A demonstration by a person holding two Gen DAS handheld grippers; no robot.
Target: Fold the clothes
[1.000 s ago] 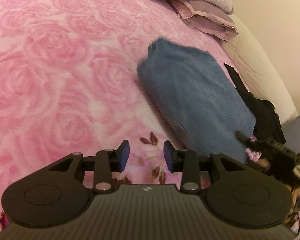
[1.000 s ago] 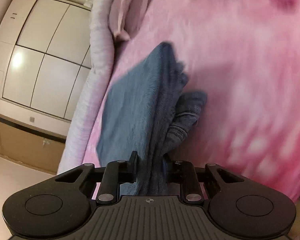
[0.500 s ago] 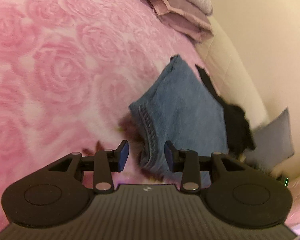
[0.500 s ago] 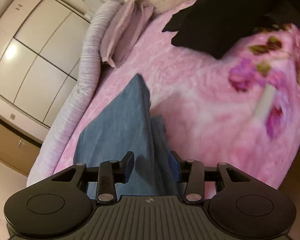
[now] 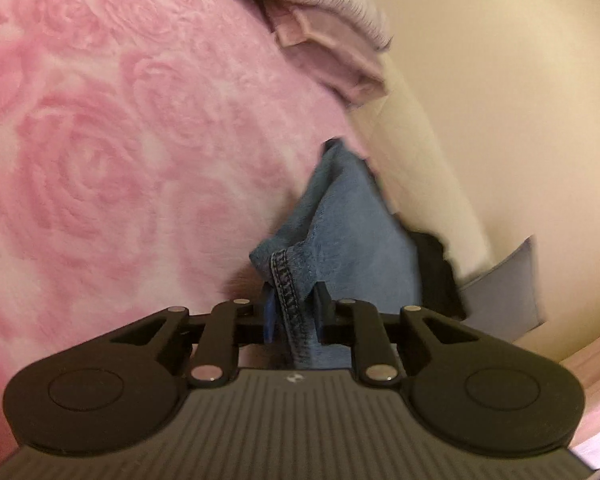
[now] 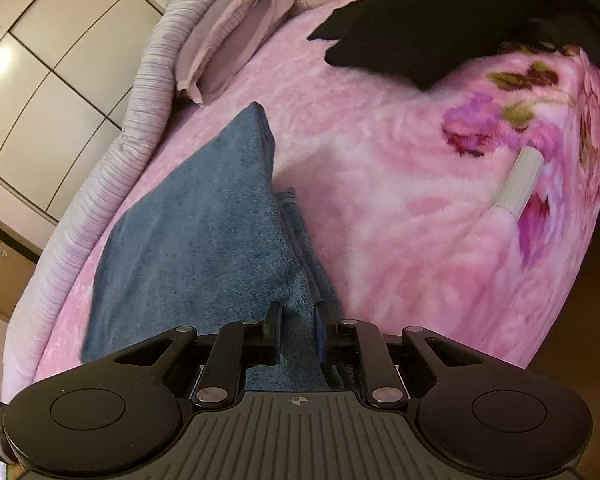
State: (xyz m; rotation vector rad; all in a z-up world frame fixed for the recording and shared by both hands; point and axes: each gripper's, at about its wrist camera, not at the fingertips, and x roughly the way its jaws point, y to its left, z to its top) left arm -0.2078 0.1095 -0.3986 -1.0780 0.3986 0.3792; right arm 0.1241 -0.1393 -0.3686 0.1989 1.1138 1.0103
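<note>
A folded blue denim garment lies on the pink rose blanket, near the bed's right edge. My left gripper is closing, and its pads pinch the stitched hem at the garment's near corner. In the right wrist view the same blue garment stretches away from me in layered folds. My right gripper is closing as well, with a thick fold of the blue cloth squeezed between its pads. Both held corners are lifted slightly off the blanket.
A black garment lies at the far end of the blanket, beside a small white tube. Folded mauve clothes and a striped lilac quilt sit at the bed's edge. White wardrobe doors stand beyond. A grey cushion leans against the wall.
Both grippers opened briefly, then closed on the blue garment. The left one moved right and down to the hem; the right one rolled and shifted along the fold.
</note>
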